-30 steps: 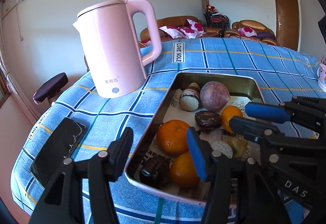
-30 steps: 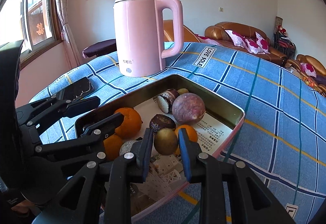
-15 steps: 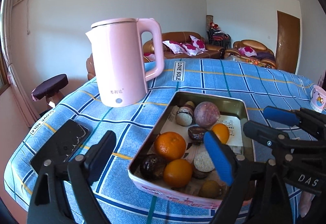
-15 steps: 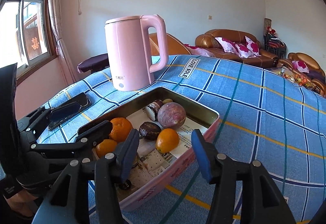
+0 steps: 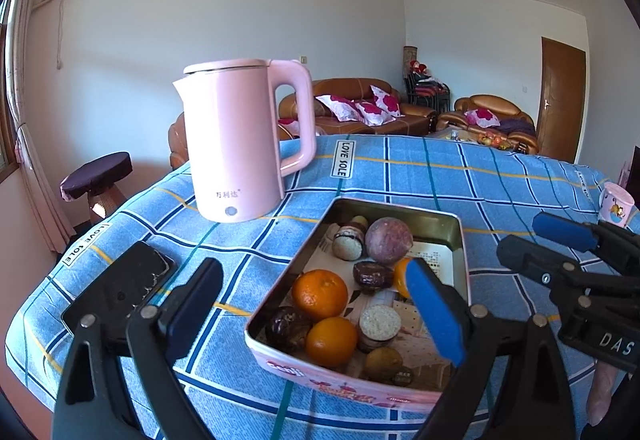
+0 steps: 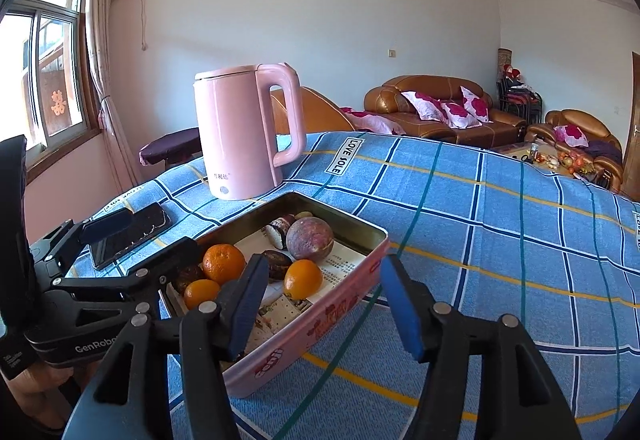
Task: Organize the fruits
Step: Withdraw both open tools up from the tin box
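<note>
The pink tin [image 5: 462,240] of fruit sits on the checked surface [image 6: 500,224], below and ahead of both grippers. The left gripper [image 5: 316,304] is opening wide, its fingers empty above the oranges [image 5: 320,294]. The right gripper [image 6: 320,304] is opening too, nothing between its fingers, the tin's corner just beneath.

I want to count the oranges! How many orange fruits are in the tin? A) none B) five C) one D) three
D: three orange fruits lie in the tin: one near its middle, one by the near wall, and one partly hidden behind the blue pad in the left view.
</note>
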`<state>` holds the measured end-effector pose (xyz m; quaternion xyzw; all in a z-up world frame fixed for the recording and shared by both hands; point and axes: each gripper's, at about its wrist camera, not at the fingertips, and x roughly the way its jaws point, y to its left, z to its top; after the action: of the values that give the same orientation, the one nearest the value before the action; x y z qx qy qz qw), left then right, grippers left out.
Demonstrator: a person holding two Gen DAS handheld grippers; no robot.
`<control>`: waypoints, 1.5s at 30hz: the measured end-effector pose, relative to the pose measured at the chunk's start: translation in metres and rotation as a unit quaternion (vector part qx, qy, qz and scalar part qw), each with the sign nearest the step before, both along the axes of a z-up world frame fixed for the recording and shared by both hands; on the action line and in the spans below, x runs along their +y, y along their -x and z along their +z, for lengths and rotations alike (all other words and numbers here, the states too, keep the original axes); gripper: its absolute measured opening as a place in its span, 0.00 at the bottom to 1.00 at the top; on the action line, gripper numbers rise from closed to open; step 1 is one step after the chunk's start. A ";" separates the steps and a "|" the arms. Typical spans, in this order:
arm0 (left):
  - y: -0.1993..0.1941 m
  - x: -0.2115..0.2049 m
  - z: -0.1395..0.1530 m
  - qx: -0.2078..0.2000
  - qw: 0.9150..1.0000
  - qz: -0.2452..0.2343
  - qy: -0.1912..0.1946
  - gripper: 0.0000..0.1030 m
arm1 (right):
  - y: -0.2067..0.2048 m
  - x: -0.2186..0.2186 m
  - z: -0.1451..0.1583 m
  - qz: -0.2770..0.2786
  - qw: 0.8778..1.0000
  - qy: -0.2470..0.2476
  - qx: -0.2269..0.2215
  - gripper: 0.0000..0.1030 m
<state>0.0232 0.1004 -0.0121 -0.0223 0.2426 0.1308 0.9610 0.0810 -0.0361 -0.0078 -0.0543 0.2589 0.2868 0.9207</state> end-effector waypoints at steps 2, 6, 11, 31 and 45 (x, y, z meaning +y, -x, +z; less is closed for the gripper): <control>0.001 -0.001 0.001 -0.001 1.000 -0.001 0.000 0.92 | 0.003 -0.002 0.001 -0.002 1.000 -0.001 -0.003 0.59; 0.002 -0.004 0.002 -0.002 1.000 -0.001 -0.001 0.92 | 0.004 -0.006 0.003 -0.005 1.000 -0.006 -0.005 0.59; 0.003 -0.008 0.002 -0.001 1.000 -0.003 -0.002 0.92 | 0.007 -0.012 0.005 -0.009 1.000 -0.010 -0.008 0.60; 0.002 -0.016 0.003 0.005 1.000 -0.007 -0.008 0.95 | 0.009 -0.022 0.008 -0.015 1.000 -0.017 -0.011 0.61; 0.008 -0.029 0.013 -0.010 1.000 -0.011 -0.020 1.00 | 0.009 -0.034 0.011 -0.027 0.999 -0.020 -0.017 0.61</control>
<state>0.0157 0.0718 0.0006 -0.0020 0.2302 0.1249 0.9651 0.0719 -0.0697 0.0030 -0.0343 0.2386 0.2662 0.9333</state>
